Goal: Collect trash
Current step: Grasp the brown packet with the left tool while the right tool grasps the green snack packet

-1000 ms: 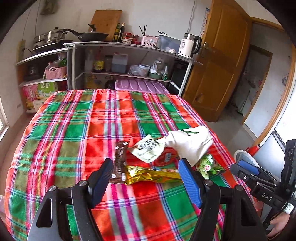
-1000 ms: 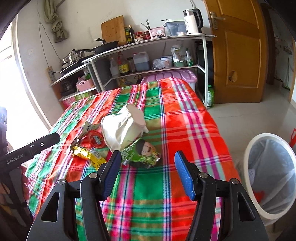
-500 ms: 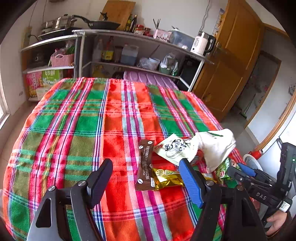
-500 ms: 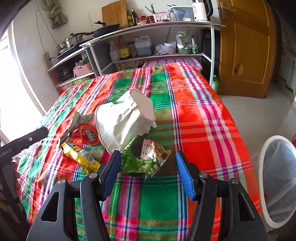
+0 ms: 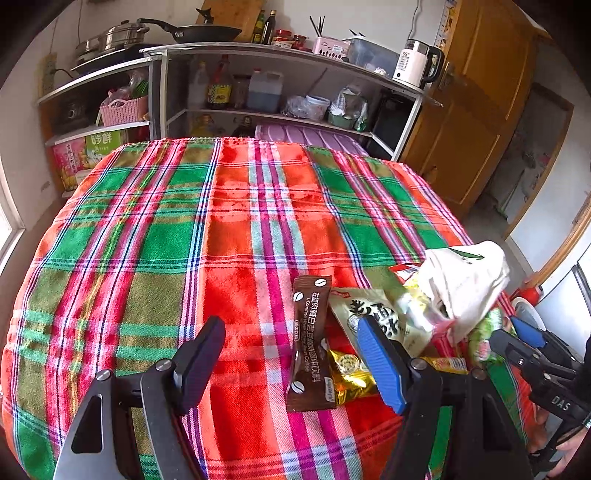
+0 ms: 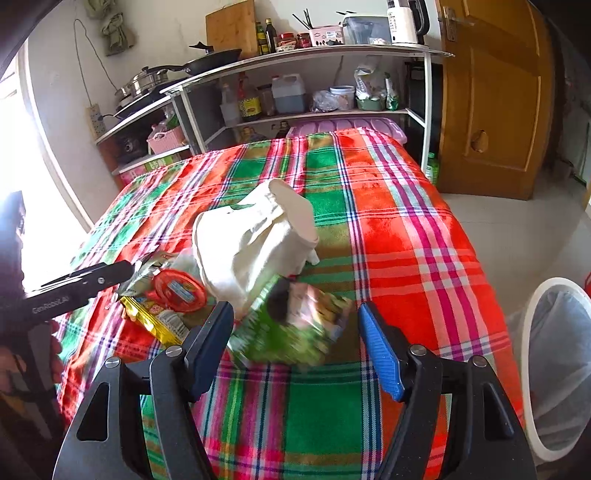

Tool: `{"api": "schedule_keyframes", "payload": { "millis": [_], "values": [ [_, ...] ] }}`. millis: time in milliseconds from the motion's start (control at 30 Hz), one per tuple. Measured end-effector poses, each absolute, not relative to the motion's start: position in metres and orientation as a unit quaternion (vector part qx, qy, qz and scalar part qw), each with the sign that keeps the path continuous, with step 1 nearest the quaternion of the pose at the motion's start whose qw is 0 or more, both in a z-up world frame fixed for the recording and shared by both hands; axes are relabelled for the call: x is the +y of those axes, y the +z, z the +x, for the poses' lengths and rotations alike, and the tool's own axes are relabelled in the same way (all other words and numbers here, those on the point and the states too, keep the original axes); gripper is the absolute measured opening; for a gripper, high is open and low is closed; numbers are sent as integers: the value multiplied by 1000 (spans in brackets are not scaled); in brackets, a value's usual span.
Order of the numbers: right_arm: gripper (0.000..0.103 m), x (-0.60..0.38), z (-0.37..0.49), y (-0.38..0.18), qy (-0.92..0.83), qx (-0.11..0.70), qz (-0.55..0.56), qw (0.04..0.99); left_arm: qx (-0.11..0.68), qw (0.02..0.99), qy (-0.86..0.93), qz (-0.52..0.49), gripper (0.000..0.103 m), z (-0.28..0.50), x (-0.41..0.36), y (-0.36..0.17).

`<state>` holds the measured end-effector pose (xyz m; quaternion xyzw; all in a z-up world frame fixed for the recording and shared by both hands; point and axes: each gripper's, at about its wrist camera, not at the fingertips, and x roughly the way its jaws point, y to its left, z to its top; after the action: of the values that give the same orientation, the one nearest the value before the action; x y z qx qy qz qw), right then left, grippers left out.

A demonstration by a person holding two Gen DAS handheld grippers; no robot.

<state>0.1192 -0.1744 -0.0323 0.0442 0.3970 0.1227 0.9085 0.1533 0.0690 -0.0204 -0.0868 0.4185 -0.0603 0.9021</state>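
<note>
Two grippers, left (image 5: 291,365) and right (image 6: 295,347), fingers spread, empty, above six wrappers (image 5: 310,343).

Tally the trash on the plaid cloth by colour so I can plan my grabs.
Brown: 1, coffee sachet
Gold: 1, wrapper
Pale green: 1, packet
Red: 1, round lid
White: 1, crumpled bag
Green: 1, snack bag
Total: 6

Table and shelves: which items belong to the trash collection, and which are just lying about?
Job: brown coffee sachet, gold wrapper, green snack bag, red lid, white bag, bin.
Lying about: kettle, frying pan, cutting board.
</note>
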Motion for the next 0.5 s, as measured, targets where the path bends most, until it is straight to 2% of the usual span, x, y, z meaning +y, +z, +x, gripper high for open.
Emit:
{"api": "schedule_keyframes", "payload": {
  "millis": [167, 500],
  "values": [
    [70, -171, 123, -37, 122, 407, 44, 904, 426, 899, -60, -84, 72, 158, 67, -27],
    [57, -170, 121, -41, 120, 407, 44, 904, 428, 900, -50, -72, 46, 162, 65, -32]
  ]
}}
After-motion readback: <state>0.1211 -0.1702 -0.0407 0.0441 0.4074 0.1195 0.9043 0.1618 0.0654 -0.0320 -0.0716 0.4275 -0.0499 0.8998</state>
